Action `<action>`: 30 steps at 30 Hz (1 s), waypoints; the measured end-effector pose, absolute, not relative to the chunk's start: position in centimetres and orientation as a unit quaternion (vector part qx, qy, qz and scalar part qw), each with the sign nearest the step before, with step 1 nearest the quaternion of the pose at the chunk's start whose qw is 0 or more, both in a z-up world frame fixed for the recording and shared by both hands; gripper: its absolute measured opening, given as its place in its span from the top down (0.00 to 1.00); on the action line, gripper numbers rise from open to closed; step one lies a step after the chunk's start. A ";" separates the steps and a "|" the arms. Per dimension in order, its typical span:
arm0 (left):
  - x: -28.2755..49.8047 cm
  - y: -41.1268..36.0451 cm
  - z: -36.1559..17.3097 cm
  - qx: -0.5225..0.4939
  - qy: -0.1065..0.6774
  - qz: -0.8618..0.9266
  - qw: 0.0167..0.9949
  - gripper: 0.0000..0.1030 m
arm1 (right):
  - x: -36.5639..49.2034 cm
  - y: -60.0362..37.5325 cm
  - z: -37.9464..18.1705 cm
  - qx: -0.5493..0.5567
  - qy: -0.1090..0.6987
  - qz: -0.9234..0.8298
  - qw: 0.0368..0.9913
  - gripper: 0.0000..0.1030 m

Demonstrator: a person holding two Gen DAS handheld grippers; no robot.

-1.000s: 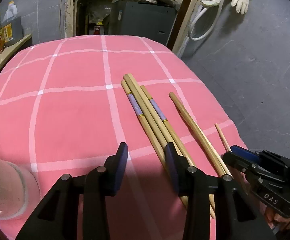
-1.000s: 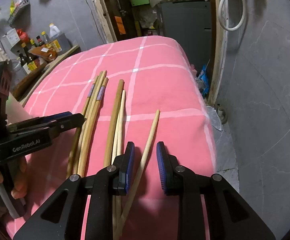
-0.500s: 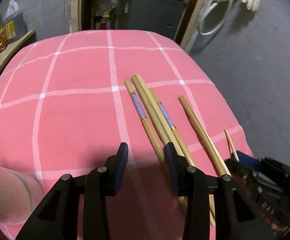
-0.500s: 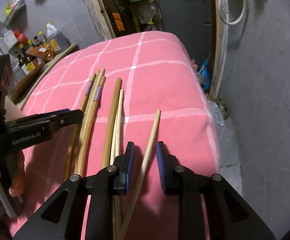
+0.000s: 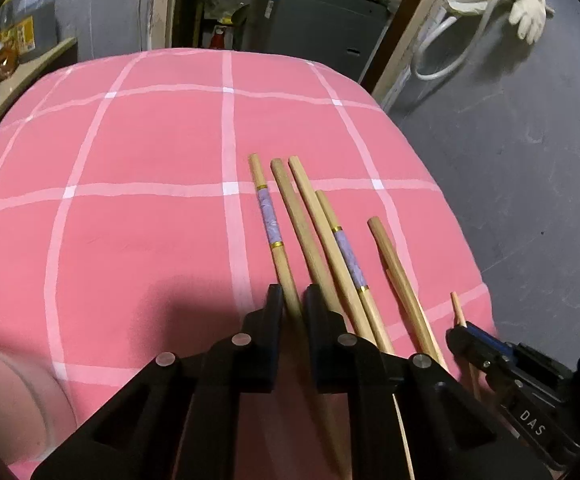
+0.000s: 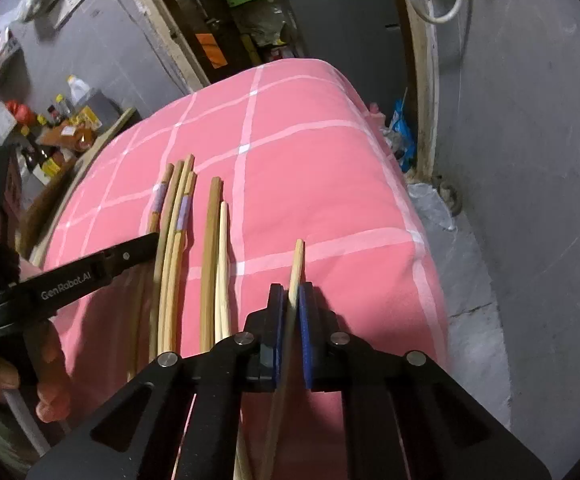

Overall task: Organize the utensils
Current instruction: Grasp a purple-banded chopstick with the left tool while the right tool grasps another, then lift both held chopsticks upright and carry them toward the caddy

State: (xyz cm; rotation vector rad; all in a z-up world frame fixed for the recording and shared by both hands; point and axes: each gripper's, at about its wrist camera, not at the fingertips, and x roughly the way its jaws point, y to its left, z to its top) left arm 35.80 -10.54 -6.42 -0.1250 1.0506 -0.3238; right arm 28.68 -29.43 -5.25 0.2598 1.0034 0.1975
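Note:
Several wooden chopsticks lie side by side on a pink checked cloth (image 5: 129, 240). My left gripper (image 5: 293, 304) is shut on the leftmost chopstick with a purple band (image 5: 267, 220). Beside it lie two plain chopsticks (image 5: 302, 224), a second purple-banded one (image 5: 348, 252) and a darker one (image 5: 394, 268). My right gripper (image 6: 291, 300) is shut on a thin pale chopstick (image 6: 297, 260) that lies apart at the right. In the right wrist view the left gripper (image 6: 145, 246) reaches in from the left over the bundle (image 6: 173, 220). In the left wrist view the right gripper (image 5: 456, 338) shows at the lower right.
The cloth (image 6: 310, 168) drops off at its right edge to a grey floor (image 6: 530, 200). A pale round container (image 5: 5, 412) sits at the lower left. A shelf with bottles (image 6: 57, 128) stands on the left. A dark cabinet (image 5: 314, 28) is behind.
Both grippers have closed: the left one moved right and shut on the banded chopstick, the right one shut on the thin pale chopstick.

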 end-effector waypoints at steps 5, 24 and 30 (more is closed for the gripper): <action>34.7 -9.6 -6.3 -0.085 0.491 -0.174 0.850 0.96 | 28.3 -29.7 -5.2 0.143 0.470 0.112 0.864 0.96; 26.4 -8.7 -3.0 -0.072 0.400 -0.193 0.893 0.96 | 24.1 -28.3 -3.0 0.149 0.405 0.168 0.886 0.97; 24.6 -7.7 -1.6 -0.084 0.354 -0.191 0.912 0.96 | 22.0 -27.2 -0.9 0.146 0.348 0.185 0.907 0.97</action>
